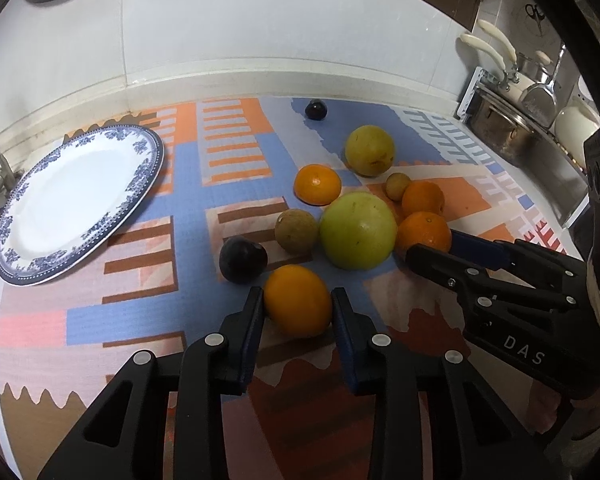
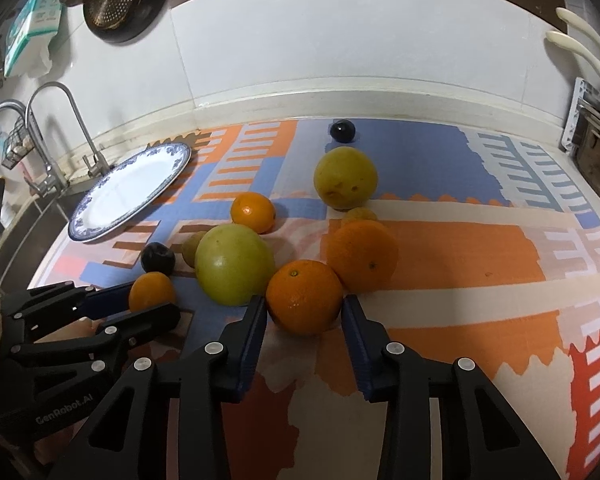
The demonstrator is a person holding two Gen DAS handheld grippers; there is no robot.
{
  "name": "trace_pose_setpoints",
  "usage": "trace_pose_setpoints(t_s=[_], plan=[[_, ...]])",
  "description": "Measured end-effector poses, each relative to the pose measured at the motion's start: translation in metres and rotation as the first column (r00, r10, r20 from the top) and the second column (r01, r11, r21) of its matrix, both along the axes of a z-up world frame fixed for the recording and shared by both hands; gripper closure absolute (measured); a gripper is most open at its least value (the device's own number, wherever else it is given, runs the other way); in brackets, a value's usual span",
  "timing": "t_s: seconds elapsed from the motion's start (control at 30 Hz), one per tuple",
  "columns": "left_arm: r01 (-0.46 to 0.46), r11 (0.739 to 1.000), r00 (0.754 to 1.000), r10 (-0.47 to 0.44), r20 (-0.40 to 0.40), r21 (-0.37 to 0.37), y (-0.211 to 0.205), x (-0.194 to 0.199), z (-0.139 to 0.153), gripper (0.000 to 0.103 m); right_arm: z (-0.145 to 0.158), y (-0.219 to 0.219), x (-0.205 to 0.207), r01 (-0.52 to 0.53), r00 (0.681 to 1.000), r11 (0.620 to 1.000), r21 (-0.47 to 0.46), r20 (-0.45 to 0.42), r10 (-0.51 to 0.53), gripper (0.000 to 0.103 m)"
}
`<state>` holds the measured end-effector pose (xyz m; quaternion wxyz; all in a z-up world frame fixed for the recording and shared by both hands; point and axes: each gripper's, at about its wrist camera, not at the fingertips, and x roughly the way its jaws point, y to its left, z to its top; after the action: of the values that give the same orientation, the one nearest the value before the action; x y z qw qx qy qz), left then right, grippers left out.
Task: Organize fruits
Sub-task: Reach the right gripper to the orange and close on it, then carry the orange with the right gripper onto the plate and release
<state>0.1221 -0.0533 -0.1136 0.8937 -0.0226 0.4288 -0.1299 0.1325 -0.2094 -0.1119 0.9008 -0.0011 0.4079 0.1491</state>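
Orange fruit dominates the left wrist view: four oranges lie on the patterned mat [image 1: 204, 184] that covers the table, along with two large yellow-green fruits, two dark plums and two small brownish-green fruits. One blue-rimmed plate [image 1: 76, 204] sits bare at the left. The left gripper [image 1: 298, 300] has its fingers [image 1: 254, 312] drawn in narrow around the nearest orange [image 1: 298, 300], both pads against its sides, the fruit resting on the mat. To the right, the right gripper [image 1: 428, 246] reaches in with its fingers on either side of another orange [image 1: 424, 232] just beside the bigger green fruit [image 1: 358, 230].

From the right wrist view the same count holds: four oranges, two green fruits, two plums and two small brownish ones, one half hidden behind the green fruit and one behind an orange. The plate [image 2: 130, 190] lies far left near the tap [image 2: 56, 136]. The right gripper [image 2: 304, 300] is closed narrow on the front orange [image 2: 304, 296], the left pad touching it and the right pad at its edge. At lower left the left gripper [image 2: 152, 300] clasps its smaller orange [image 2: 152, 290].
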Motion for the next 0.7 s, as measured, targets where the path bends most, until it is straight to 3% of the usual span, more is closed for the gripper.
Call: trace_pose_setpoints(t_s=[0.4,0.7], plan=[[-0.003,1.0,0.999,0.004,0.036,-0.012,0.012,-0.014,0.016,0.07,0.017,0.005,-0.021,0.0,0.999,1.0,0.009,0.053,-0.001,0.064],[-0.05,0.999,0.995,0.052,0.09,-0.018,0.039,-0.023,0.042,0.07,0.046,0.031,-0.03,-0.079,0.991,0.997,0.017,0.108,0.077,0.064]])
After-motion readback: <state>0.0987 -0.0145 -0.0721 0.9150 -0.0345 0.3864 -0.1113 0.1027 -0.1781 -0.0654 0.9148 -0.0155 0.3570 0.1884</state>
